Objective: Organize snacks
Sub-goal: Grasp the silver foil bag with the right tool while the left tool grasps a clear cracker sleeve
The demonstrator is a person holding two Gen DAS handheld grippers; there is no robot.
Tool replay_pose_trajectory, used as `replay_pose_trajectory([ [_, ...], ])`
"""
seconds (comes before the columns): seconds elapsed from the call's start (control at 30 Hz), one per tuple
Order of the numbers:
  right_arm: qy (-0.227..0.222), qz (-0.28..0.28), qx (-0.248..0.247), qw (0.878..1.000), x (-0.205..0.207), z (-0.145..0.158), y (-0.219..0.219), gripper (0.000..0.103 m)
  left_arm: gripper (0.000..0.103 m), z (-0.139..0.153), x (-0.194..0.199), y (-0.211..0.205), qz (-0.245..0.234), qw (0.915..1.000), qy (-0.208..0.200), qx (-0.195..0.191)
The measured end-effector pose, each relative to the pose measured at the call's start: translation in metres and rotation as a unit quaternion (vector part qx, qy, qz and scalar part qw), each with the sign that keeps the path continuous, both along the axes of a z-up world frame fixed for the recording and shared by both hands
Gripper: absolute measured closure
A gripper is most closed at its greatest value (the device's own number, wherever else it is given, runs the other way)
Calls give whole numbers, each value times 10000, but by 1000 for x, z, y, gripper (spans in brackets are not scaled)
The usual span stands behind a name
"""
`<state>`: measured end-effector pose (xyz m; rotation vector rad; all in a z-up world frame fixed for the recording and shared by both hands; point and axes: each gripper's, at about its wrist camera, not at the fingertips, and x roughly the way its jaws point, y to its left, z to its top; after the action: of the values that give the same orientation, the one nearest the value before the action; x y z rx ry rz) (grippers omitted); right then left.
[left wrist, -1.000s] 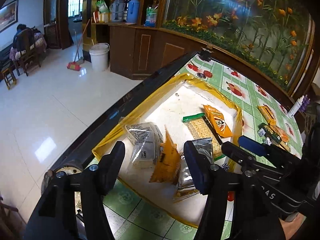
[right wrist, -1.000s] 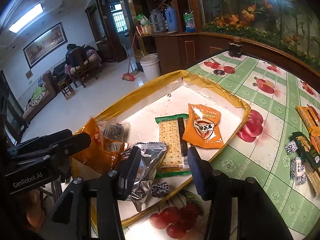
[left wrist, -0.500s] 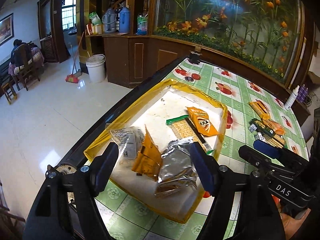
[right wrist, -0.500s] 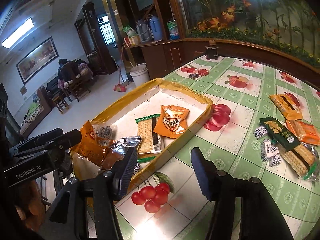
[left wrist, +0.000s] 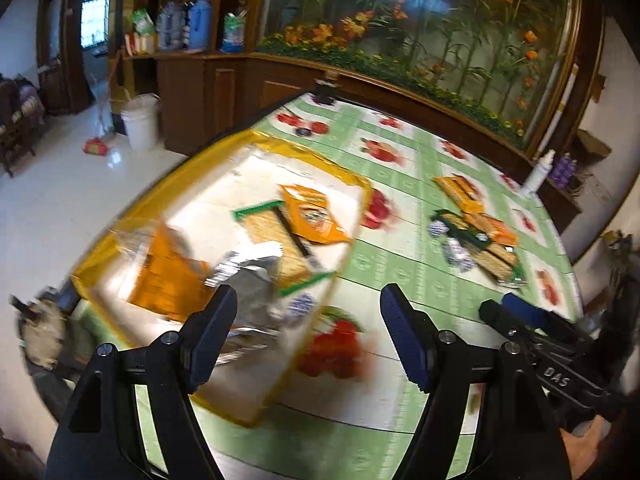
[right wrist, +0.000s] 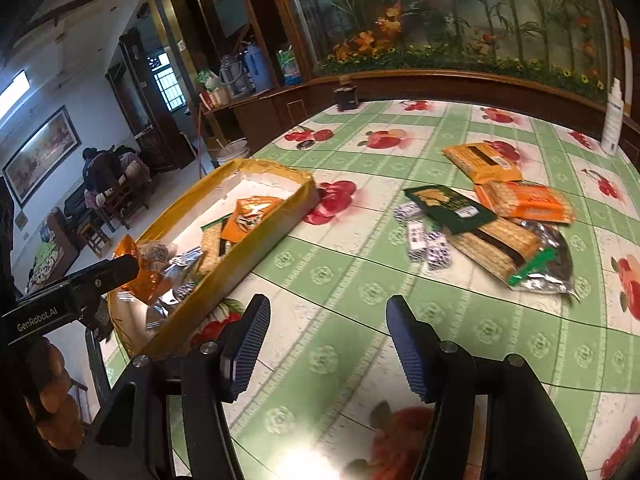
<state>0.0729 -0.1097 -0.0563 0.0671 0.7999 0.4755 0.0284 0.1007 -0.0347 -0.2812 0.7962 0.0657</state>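
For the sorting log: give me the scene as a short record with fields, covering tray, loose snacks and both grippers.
tray: yellow-rimmed tray at the table's edge, holding several snack packets
loose snacks: pile of packets on the green fruit-print tablecloth, apart from the tray
left gripper: open, empty, over the tray's near corner
right gripper: jaws have just been opening, nothing between them, over bare tablecloth

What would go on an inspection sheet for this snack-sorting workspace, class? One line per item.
Surface: table under a green fruit-print cloth.
Job's things: yellow-rimmed tray holding several snack packets; loose snack pile on the cloth outside it.
Clutter: white bottle, dark jar at the far edge.
Grippers: left gripper and right gripper open, nothing between the jaws; the right has just been opening.
Cables: nothing seen.
Surroundings: wooden cabinets, white bucket, seated person.
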Motion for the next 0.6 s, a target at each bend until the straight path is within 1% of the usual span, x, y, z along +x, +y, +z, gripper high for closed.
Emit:
replay_pose_trajectory([
  [0.03,21,-88,-4,10000,-1,-2,-9,40,29,-2,3,-6,-37,10000,19,-74],
  [0.17,120,-539,-29,9985,0,-10,-53,39,29,-7,12,-33,-209,9997,54,-67],
  [0.23,164,-734,-3,9972,1,-13,-71,38,29,-12,20,-47,-381,9990,201,-111],
  [0.27,174,-838,9,9963,2,-14,-81,38,29,-14,25,-55,-507,9982,318,-56],
  [0.3,178,-914,3,9957,3,-15,-88,38,29,-17,28,-65,-634,9971,406,77],
  [0.4,165,-1055,-41,9943,6,-16,-104,38,29,-21,36,-89,-855,9937,479,542],
  [0.43,157,-1081,-62,9940,7,-17,-109,38,29,-23,38,-96,-905,9925,510,639],
  [0.53,141,-1181,-130,9928,12,-18,-121,38,29,-25,44,-106,-1019,9910,557,666],
  [0.6,178,-1231,-127,9922,16,-21,-128,38,29,-26,50,-109,-1051,9907,614,605],
])
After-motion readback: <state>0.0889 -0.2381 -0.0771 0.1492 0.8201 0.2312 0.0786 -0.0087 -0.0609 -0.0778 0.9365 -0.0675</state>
